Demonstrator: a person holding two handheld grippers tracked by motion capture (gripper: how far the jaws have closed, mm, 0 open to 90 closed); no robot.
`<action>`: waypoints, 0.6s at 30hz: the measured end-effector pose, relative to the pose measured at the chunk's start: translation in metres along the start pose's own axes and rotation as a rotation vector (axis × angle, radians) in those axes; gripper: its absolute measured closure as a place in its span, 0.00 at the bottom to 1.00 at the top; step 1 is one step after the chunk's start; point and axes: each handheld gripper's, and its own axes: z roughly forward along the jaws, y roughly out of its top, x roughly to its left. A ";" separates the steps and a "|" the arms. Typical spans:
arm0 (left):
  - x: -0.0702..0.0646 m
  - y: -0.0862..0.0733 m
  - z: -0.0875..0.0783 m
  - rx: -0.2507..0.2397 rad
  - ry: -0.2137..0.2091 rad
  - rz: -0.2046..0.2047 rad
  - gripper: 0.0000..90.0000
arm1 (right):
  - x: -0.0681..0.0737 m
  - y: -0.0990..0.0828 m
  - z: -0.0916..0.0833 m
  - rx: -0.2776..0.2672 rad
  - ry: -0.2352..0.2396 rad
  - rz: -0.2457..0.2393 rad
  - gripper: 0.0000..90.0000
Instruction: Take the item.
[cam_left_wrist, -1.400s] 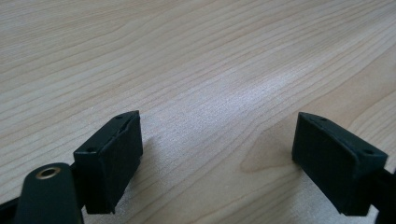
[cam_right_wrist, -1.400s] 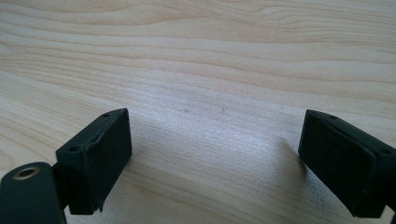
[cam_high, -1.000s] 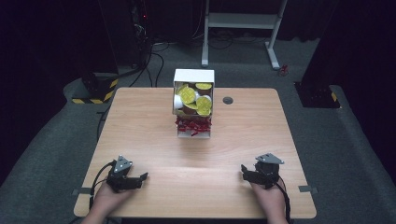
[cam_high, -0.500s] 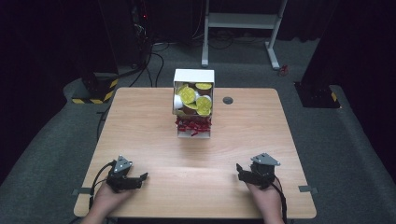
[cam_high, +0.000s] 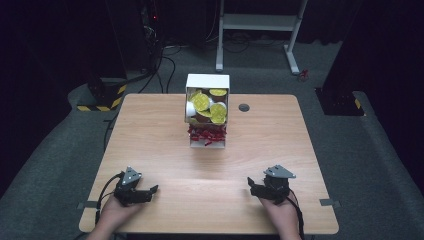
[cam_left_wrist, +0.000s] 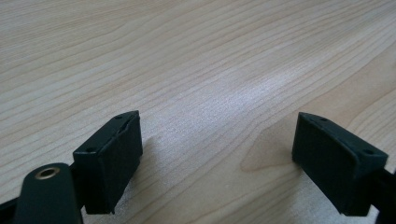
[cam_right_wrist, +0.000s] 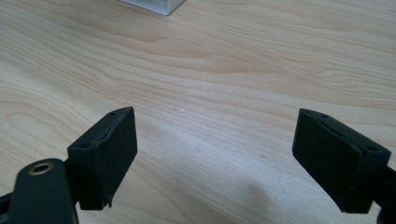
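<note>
A: Left side?
B: Left gripper (cam_high: 150, 190), black with a grey three-cornered plate, sits near the front-left corner of the light wood-grain table (cam_high: 150, 130), held in the person's left hand (cam_high: 114, 212). Jaws point toward table centre, spread wide, nothing between them. The left gripper view (cam_left_wrist: 217, 154) has bare matte laminate between the flat black pads.

A: Centre?
B: White open-front box dispenser (cam_high: 207, 109) stands upright at the far middle of the table, long axis vertical, open face toward the person. Upper bay holds round pods with yellow foil lids (cam_high: 201, 102), tilted at mixed angles. Lower tray holds a loose pile of small red pieces (cam_high: 206, 133); can't tell what they are. Small dark round grommet (cam_high: 244, 107) just right of the box.

A: Right?
B: Right gripper (cam_high: 251, 186), same build, near the front-right, in the right hand (cam_high: 281, 215). Jaws gape wide too, empty, pointing left toward centre. In the right gripper view (cam_right_wrist: 215, 154) a white box corner shows at the top edge.
</note>
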 end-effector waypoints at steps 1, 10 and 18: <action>0.000 0.000 0.000 0.000 0.000 0.000 0.18 | 0.002 0.000 0.000 -0.002 0.006 -0.011 0.16; 0.000 0.000 0.000 0.002 0.000 -0.001 0.18 | 0.014 0.004 -0.001 0.003 0.035 -0.020 0.16; 0.001 0.000 -0.001 0.004 0.003 0.009 0.18 | 0.028 0.006 -0.001 -0.014 0.052 -0.056 0.15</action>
